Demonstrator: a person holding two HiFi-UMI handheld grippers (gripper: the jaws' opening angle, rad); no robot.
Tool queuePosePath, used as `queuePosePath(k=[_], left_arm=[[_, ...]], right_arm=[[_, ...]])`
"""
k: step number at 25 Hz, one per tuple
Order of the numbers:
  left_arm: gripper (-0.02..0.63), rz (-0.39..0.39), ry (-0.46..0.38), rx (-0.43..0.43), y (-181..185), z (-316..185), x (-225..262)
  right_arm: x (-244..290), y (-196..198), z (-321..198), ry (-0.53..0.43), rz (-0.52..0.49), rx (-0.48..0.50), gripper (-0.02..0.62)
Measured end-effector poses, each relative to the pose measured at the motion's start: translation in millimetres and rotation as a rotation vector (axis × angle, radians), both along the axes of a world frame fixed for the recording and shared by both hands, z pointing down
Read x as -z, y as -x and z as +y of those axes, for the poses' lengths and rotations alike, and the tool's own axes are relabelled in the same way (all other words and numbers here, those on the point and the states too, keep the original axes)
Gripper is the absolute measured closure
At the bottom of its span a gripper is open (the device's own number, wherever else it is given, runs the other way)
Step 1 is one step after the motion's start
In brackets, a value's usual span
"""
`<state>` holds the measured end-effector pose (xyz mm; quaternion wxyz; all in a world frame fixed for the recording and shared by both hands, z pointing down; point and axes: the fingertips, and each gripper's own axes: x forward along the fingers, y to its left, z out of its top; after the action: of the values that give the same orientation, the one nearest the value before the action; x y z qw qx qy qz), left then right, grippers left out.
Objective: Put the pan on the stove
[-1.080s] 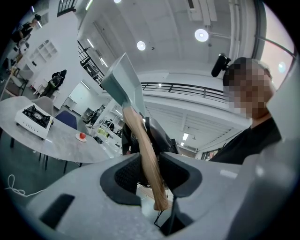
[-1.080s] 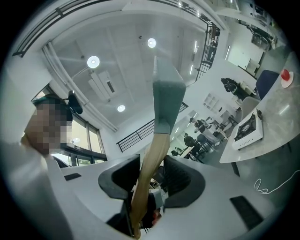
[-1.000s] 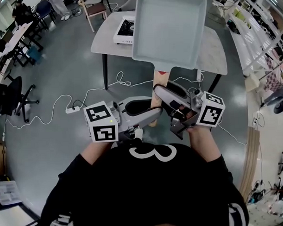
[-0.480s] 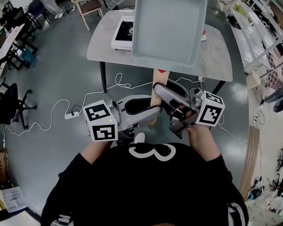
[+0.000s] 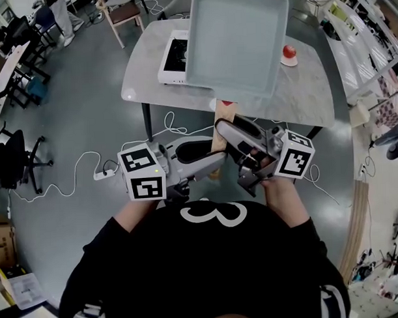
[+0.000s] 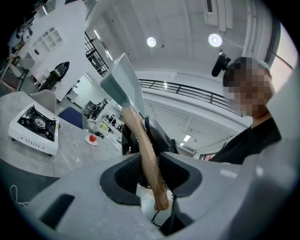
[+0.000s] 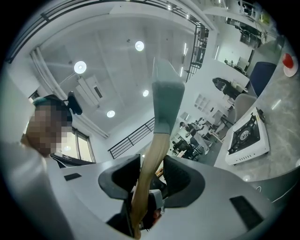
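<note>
A square pale grey pan with a wooden handle is held up in the air in front of me, its underside toward the head view. My left gripper and my right gripper are both shut on the handle, from opposite sides. In the left gripper view the handle runs up between the pads to the pan. The right gripper view shows the same handle and pan. A white single-burner stove sits on the grey table, partly hidden behind the pan.
A red object on a small saucer lies on the table's right part. A white cable and power strip lie on the floor left of the table legs. A chair stands beyond the table, desks and chairs far left, shelves right.
The table and stove have come closer and lower in the head view, and the red object has come out from behind the pan. Both grippers keep the same hold on the handle.
</note>
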<state>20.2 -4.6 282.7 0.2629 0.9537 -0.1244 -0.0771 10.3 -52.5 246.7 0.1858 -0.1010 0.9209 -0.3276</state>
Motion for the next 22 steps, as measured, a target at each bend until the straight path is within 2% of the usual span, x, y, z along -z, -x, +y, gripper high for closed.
queuePosePath(k=[12, 22], left_arm=[[0.474, 0.004, -0.004, -0.004, 3, -20, 3], [0.474, 0.008, 0.023, 0.017, 17, -63, 1]], right_arm=[[4, 2, -19, -0.008, 0.003, -0.01, 0.445], [0, 17, -64, 0.02, 0.005, 0.012, 0.445]])
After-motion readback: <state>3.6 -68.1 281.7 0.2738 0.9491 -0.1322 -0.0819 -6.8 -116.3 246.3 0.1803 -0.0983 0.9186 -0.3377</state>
